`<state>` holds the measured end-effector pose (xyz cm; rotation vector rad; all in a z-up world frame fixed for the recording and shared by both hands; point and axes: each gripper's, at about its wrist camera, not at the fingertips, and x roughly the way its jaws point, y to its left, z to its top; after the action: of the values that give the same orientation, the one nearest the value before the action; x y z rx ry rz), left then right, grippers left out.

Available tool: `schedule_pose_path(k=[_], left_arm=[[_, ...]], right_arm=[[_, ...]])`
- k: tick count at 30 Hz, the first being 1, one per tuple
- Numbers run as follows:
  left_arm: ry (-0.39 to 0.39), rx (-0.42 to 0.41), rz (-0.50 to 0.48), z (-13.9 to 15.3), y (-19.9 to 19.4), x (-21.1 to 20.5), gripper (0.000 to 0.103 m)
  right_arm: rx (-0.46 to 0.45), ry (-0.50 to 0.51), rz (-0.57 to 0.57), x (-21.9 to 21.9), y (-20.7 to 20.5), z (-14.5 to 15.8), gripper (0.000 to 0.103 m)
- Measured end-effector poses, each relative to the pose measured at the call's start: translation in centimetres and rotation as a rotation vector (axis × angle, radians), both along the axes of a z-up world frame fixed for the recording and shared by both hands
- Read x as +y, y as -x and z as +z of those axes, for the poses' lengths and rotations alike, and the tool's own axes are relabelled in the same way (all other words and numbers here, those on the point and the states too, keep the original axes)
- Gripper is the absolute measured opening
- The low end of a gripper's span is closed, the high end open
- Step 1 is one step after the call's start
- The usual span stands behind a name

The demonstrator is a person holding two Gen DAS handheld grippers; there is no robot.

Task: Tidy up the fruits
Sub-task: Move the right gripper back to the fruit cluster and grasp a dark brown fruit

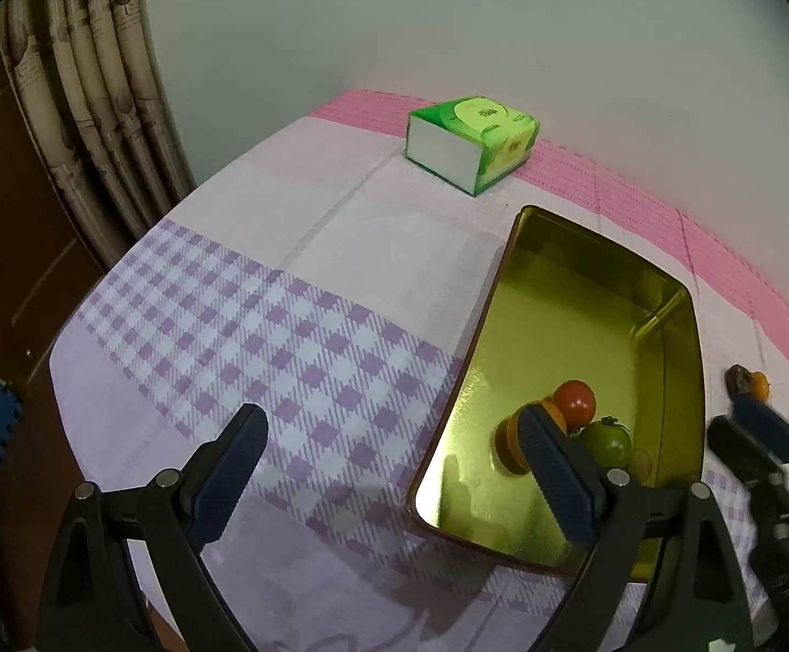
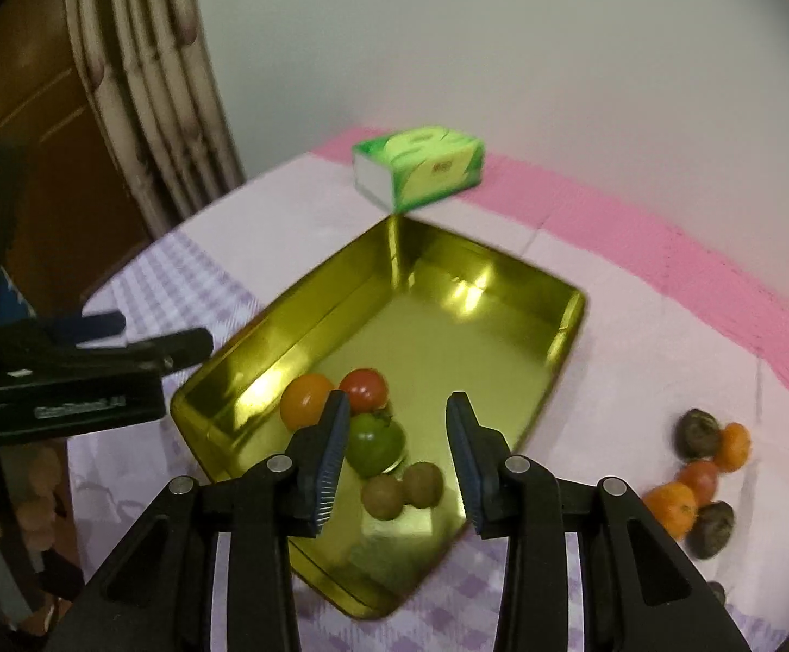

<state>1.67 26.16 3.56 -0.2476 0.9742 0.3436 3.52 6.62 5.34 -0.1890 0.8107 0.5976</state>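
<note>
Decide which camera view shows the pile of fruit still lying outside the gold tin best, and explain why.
The right wrist view: the pile of fruit lies in plain sight on the cloth to the right of the gold tin, with orange, red and dark pieces easy to tell apart. The left wrist view shows only one orange and one dark piece, beyond the right gripper.

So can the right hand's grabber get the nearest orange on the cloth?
Probably yes. That orange lies in the open beside the tray, nothing covers it, and the right gripper hangs close by with empty jaws.
</note>
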Motion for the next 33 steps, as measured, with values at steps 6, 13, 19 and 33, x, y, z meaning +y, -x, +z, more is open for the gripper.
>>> schedule_pose_path(k=[6, 13, 19, 33], left_arm=[[-0.002, -0.028, -0.041, 0.2, 0.0, -0.7, 0.091], [-0.025, -0.037, -0.065, 0.2, -0.2, -1.5, 0.091], [-0.038, -0.047, -0.086, 0.3, -0.2, -2.1, 0.091], [-0.122, 0.002, -0.132, 0.1, -0.5, -3.7, 0.091]], right_arm=[[0.032, -0.056, -0.029, -3.6, 0.5, 0.7, 0.039], [0.115, -0.059, -0.135, -9.4, 0.4, -0.5, 0.043], [0.131, -0.014, -0.246, -14.9, 1.5, -2.2, 0.049], [0.171, 0.072, -0.4, -20.5, 0.9, -5.6, 0.049]])
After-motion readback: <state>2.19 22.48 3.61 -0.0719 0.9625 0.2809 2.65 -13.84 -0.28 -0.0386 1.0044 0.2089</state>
